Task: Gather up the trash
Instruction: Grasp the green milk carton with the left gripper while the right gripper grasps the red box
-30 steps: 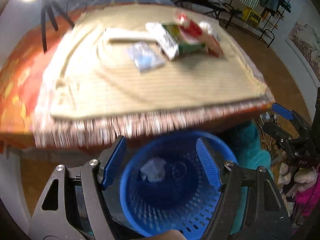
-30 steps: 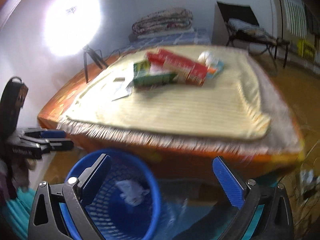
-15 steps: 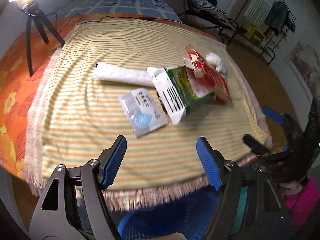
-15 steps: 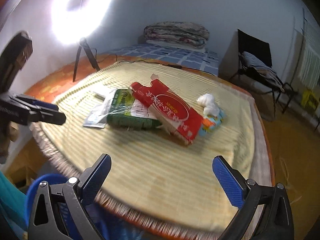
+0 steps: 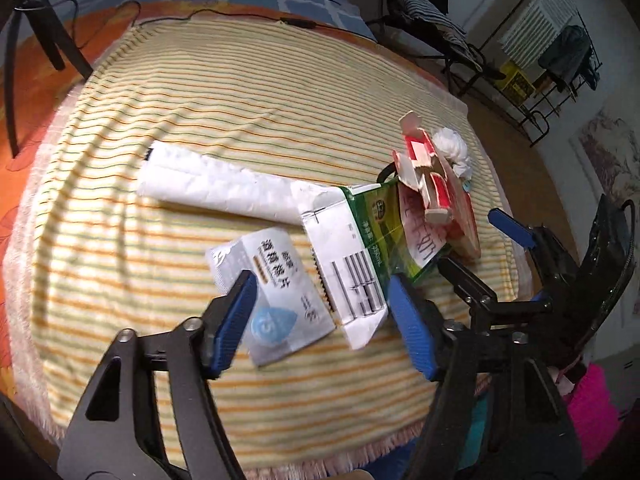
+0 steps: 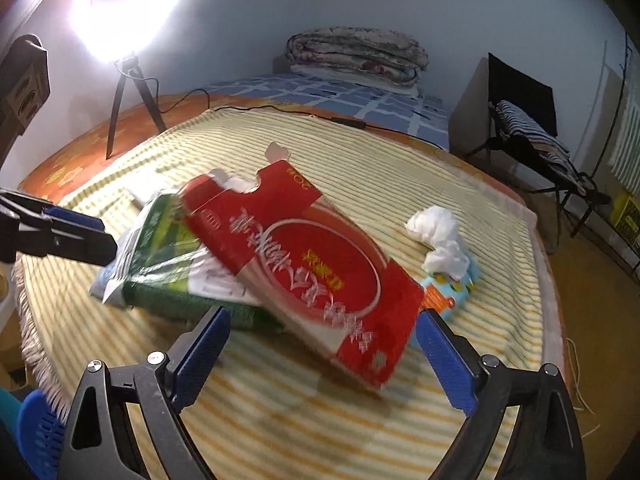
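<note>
— Two grippers, both spread wide and holding nothing. Left gripper low over the striped blanket, its fingers either side of a grey wipes packet and the white end of a green carton.

— And ahead of that one?

— Further out, a long white paper wrapper, lying flat, one end tucked against the green carton. Off to the right, a red carton leaning on the green one, with a crumpled white tissue just beyond.

— Right side?

— Right gripper likewise apart, hovering above the blanket. Straight ahead between its fingers, the red carton, tilted, resting across the green carton. Beyond the right finger, the tissue on a small blue and orange packet. Down at the lower left corner, a sliver of blue basket past the fringe.
</note>
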### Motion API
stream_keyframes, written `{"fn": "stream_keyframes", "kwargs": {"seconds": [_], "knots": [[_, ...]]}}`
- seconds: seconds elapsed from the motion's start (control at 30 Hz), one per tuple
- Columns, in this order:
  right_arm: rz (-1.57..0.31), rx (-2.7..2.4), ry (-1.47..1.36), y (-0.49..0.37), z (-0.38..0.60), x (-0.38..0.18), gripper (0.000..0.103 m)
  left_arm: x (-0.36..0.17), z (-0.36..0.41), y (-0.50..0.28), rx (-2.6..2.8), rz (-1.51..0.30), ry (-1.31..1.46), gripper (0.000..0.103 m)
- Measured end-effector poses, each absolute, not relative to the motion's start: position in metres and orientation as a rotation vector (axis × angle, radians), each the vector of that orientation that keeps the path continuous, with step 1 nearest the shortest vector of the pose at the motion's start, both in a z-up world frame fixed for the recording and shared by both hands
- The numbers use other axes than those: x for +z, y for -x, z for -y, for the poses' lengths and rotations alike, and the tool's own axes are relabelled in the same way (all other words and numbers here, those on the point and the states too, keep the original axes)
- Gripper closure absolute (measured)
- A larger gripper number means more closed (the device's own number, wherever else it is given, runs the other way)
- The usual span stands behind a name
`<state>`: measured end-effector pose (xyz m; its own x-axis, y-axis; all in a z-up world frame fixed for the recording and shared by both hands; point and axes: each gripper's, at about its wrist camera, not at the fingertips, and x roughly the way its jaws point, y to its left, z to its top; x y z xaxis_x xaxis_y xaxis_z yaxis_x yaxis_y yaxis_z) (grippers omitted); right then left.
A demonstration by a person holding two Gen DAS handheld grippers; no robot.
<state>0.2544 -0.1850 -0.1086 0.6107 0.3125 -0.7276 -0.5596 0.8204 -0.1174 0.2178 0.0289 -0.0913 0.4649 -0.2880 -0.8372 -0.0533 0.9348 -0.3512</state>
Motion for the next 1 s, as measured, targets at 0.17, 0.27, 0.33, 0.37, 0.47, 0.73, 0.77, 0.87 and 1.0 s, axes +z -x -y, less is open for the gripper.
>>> {"fn": "stream_keyframes", "kwargs": {"seconds": [0.17,0.27,0.33,0.37,0.47,0.73,0.77,0.87,1.0], "knots": [[-0.756,0.545,0.406,-0.266,0.183,-0.111,0.002,-0.104,-0.029,-0.234,-0.161,-1.108,0.386,0.044],[-0.777,0.549,0.398,-0.276,0.187,-0.112,0.003,-0.109,-0.026,-0.239,-0.184,-1.112,0.404,0.055],[-0.809,0.572,0.351,-0.283,0.191,-0.112,0.010,-0.107,-0.023,-0.240,-0.201,-1.098,0.406,0.063],[-0.835,0.592,0.300,-0.289,0.195,-0.111,0.015,-0.105,-0.022,-0.239,-0.199,-1.089,0.398,0.063],[-0.863,0.594,0.199,-0.300,0.205,-0.108,0.020,-0.099,-0.019,-0.241,-0.209,-1.063,0.387,0.064],[-0.911,0.591,-0.031,-0.330,0.237,-0.098,0.032,-0.077,-0.004,-0.241,-0.228,-0.995,0.314,0.071],[-0.911,0.586,-0.043,-0.333,0.240,-0.097,0.036,-0.073,-0.001,-0.241,-0.229,-0.984,0.302,0.071],[-0.918,0.565,-0.055,-0.343,0.247,-0.096,0.046,-0.065,0.010,-0.242,-0.241,-0.955,0.272,0.073],[-0.914,0.565,-0.019,-0.349,0.242,-0.096,0.049,-0.063,0.026,-0.241,-0.266,-0.940,0.230,0.073]]}}
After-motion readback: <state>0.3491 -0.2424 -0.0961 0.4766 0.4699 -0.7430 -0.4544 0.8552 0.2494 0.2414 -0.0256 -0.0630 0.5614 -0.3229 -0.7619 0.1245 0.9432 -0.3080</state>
